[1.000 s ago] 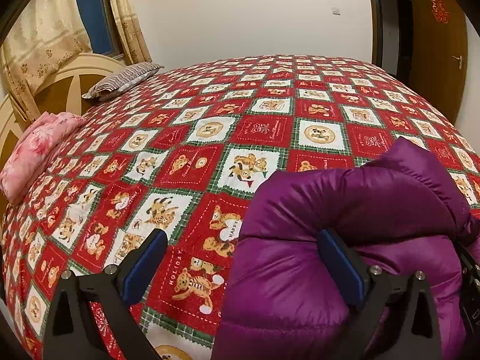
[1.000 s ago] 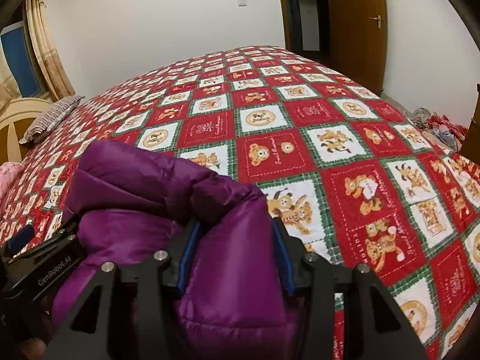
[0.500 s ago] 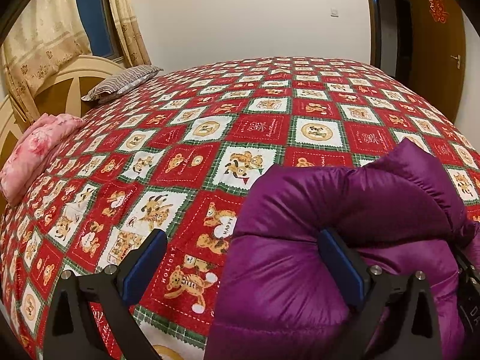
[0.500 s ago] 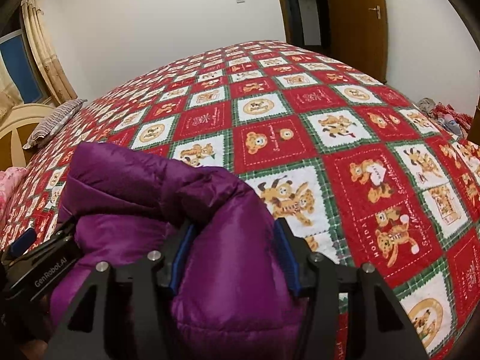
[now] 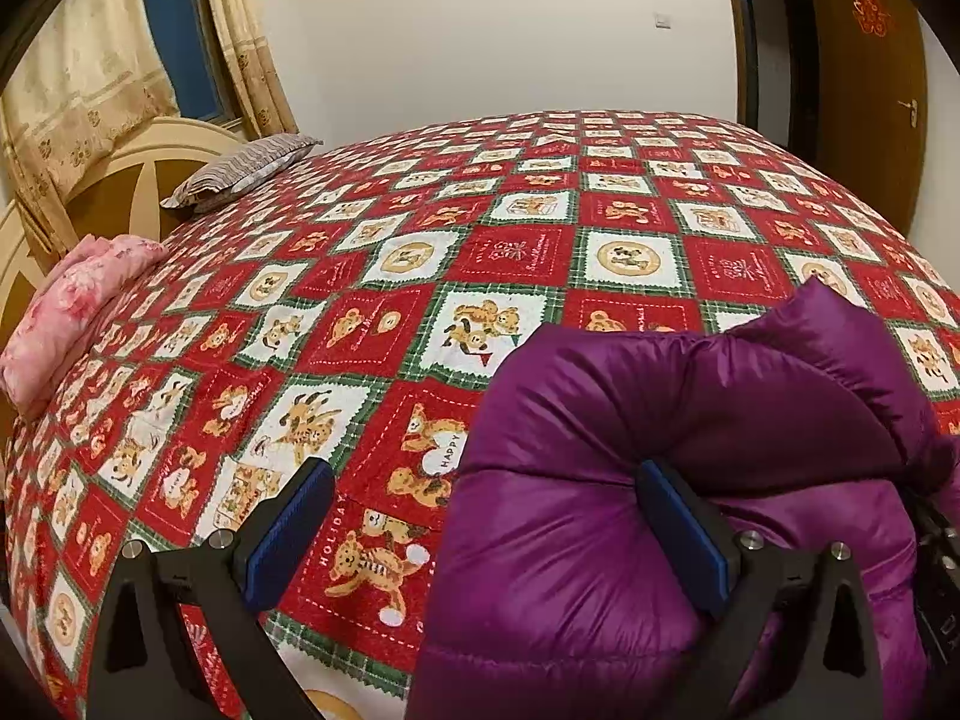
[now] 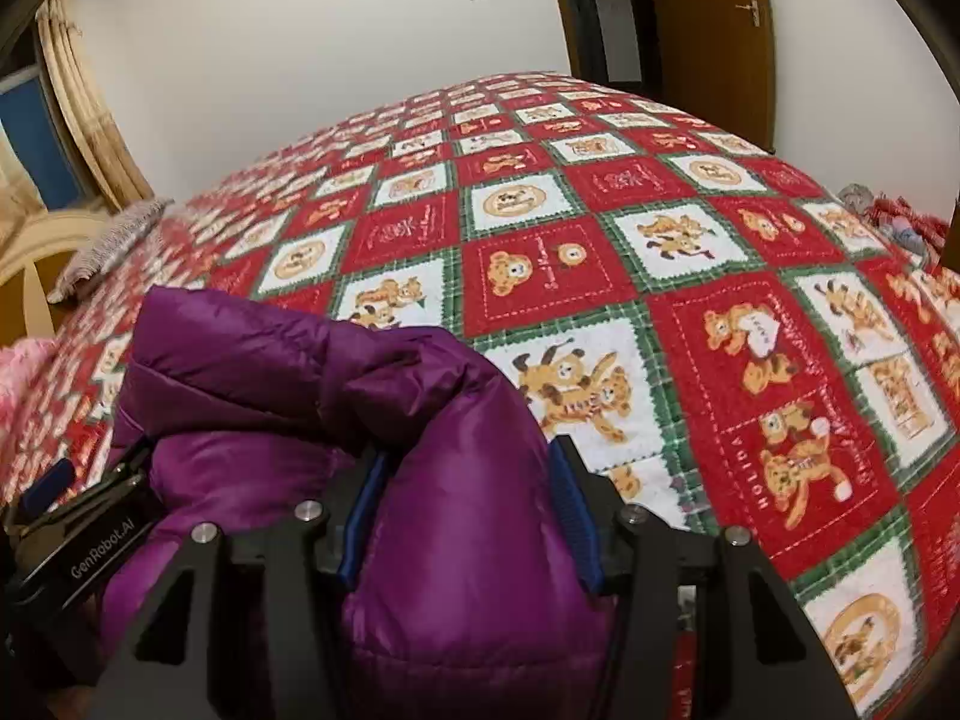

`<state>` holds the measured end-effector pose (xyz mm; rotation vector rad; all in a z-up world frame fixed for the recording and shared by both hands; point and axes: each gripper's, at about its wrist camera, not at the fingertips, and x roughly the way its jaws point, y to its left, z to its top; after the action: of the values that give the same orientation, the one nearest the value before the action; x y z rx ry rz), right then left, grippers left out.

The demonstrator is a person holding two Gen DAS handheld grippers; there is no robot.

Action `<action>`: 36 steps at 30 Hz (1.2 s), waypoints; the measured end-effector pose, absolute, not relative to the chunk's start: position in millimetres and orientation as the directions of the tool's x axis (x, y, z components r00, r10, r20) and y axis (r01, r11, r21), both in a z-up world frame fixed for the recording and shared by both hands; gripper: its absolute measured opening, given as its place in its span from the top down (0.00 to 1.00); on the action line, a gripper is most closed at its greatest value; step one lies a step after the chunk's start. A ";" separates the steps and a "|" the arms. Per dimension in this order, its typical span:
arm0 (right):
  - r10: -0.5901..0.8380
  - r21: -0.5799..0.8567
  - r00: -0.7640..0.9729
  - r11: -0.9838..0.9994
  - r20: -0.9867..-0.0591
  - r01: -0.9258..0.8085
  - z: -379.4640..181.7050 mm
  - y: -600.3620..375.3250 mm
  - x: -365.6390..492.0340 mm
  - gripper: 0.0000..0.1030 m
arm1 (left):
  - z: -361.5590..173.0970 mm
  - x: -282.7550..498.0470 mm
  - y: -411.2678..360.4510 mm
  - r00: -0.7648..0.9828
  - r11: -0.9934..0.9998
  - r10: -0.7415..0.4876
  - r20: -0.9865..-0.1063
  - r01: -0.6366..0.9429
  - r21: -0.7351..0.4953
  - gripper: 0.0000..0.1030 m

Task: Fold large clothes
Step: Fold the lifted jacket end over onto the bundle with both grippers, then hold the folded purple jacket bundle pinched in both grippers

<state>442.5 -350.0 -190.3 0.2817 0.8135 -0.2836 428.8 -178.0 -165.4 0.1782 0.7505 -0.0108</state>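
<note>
A purple puffer jacket (image 5: 690, 420) lies bunched near the front edge of the bed, at the lower right of the left wrist view and the lower left of the right wrist view (image 6: 312, 384). My left gripper (image 5: 486, 531) is open wide; its right finger (image 5: 681, 531) presses into the jacket's folds and its left finger (image 5: 288, 531) is over the quilt. My right gripper (image 6: 468, 519) is shut on a thick fold of the jacket. The left gripper's body shows at the left edge of the right wrist view.
The bed carries a red, green and white teddy-bear quilt (image 5: 522, 252). A pink pillow (image 5: 72, 306) and a striped grey pillow (image 5: 240, 171) lie by the headboard at left. A wooden door (image 6: 708, 30) stands beyond the bed. Some clutter (image 6: 888, 216) lies past the bed's right edge.
Both grippers and the jacket have shifted slightly forward over the quilt. The right gripper keeps its hold; the left stays open.
</note>
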 end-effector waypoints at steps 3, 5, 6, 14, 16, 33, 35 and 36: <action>-0.207 0.061 0.670 0.933 -0.713 0.353 -155.8 -336.6 434.0 0.45 | -151.5 423.2 -175.6 0.734 0.983 0.034 -0.678 0.098 0.156 0.02; -0.212 0.046 0.734 0.948 -0.645 0.314 -124.8 -322.5 428.0 0.45 | -138.4 418.0 -168.8 0.758 0.987 0.038 -0.651 0.071 0.141 0.02; -0.196 0.041 0.764 0.960 -0.615 0.279 -113.3 -314.2 427.6 0.47 | -131.8 416.7 -164.9 0.772 0.991 0.032 -0.635 0.060 0.123 0.02; -0.154 0.127 0.691 0.933 -0.706 0.337 -182.4 -346.5 454.5 0.73 | -159.9 434.2 -168.4 0.745 0.984 0.039 -0.666 0.088 0.156 0.01; -0.136 0.156 0.700 0.928 -0.701 0.337 -185.7 -353.1 451.4 0.75 | -163.8 435.0 -169.4 0.744 0.986 0.041 -0.667 0.078 0.147 0.01; -0.149 0.117 0.676 0.936 -0.722 0.331 -198.5 -351.0 461.3 0.75 | -178.6 439.2 -170.4 0.730 0.989 0.035 -0.683 0.071 0.127 0.01; -0.154 0.109 0.672 0.937 -0.724 0.332 -199.2 -350.0 462.1 0.75 | -179.6 439.5 -171.2 0.728 0.989 0.038 -0.685 0.072 0.131 0.01; -0.156 0.106 0.670 0.937 -0.726 0.333 -199.7 -349.6 462.9 0.75 | -180.1 439.8 -171.5 0.726 0.989 0.038 -0.687 0.073 0.132 0.01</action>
<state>462.9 -349.6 -199.7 0.2378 0.7913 -0.2781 439.8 -171.5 -180.1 0.1541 0.7589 -0.0196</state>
